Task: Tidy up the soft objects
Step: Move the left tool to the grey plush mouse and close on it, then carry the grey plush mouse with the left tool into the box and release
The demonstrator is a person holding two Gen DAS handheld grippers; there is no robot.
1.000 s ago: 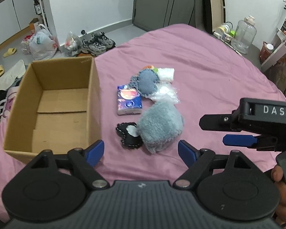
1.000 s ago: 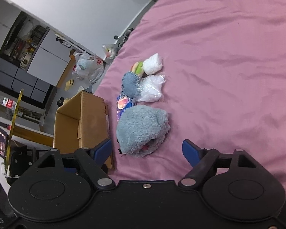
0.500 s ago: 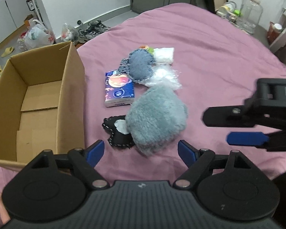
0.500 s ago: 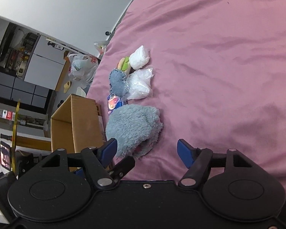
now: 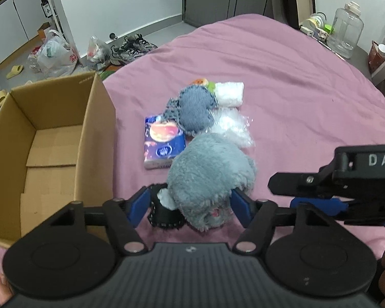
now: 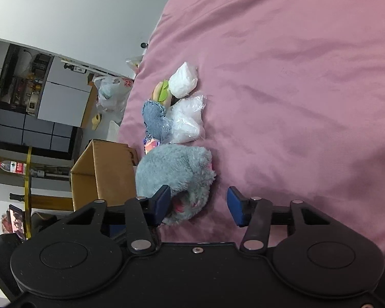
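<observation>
Both grippers have dropped closer to the grey plush (image 5: 208,172) since a second ago, and their jaws are closing. Left gripper (image 5: 190,202) straddles its near end, pads not yet pressing; right gripper (image 6: 199,205) brackets it too, one finger touching fur. Nothing packed: the one box (image 5: 51,138), left of frame, is empty. Roughly seven items wait mid-frame on the bed (image 5: 295,82), plush nearest.

Left wrist view: close, tilted steeply down over the pink bed (image 5: 282,77), cardboard box (image 5: 97,138) at frame left. Right wrist view: close, rolled sideways, bed filling upper right. Shared: grey plush toy (image 5: 210,169) (image 6: 174,169) at lower centre, the box, the bed.
</observation>
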